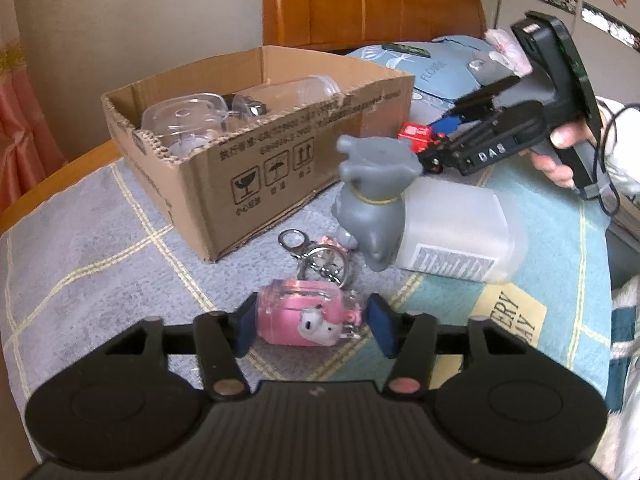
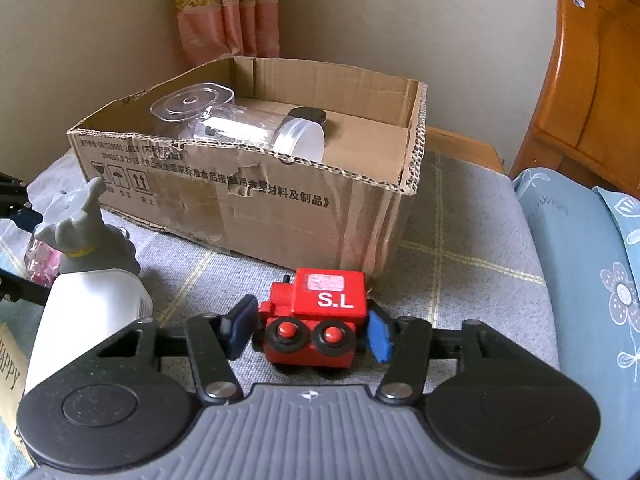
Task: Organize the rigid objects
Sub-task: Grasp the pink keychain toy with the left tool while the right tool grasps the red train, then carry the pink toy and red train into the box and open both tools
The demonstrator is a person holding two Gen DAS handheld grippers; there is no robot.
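A pink cartoon keychain case [image 1: 296, 320] lies on the bedspread, and my left gripper [image 1: 312, 328] is shut on it, one blue pad at each end. Its metal rings [image 1: 320, 258] trail toward the box. A red toy train [image 2: 320, 316] marked "S.L" stands in front of the cardboard box [image 2: 280, 216]. My right gripper [image 2: 308, 328] is shut on it, pads against both sides. In the left wrist view the right gripper [image 1: 430, 142] reaches in from the right, held by a hand [image 1: 560, 160], around the train [image 1: 416, 134].
A white bottle with a grey dog-shaped top [image 1: 368, 184] lies between the two grippers, also the bottle [image 2: 80, 280] at left. The box [image 1: 260, 152] holds clear plastic containers [image 1: 184, 120] and a jar [image 2: 256, 130]. Blue pillows [image 2: 580, 280] and a wooden headboard [image 1: 368, 4] border the bed.
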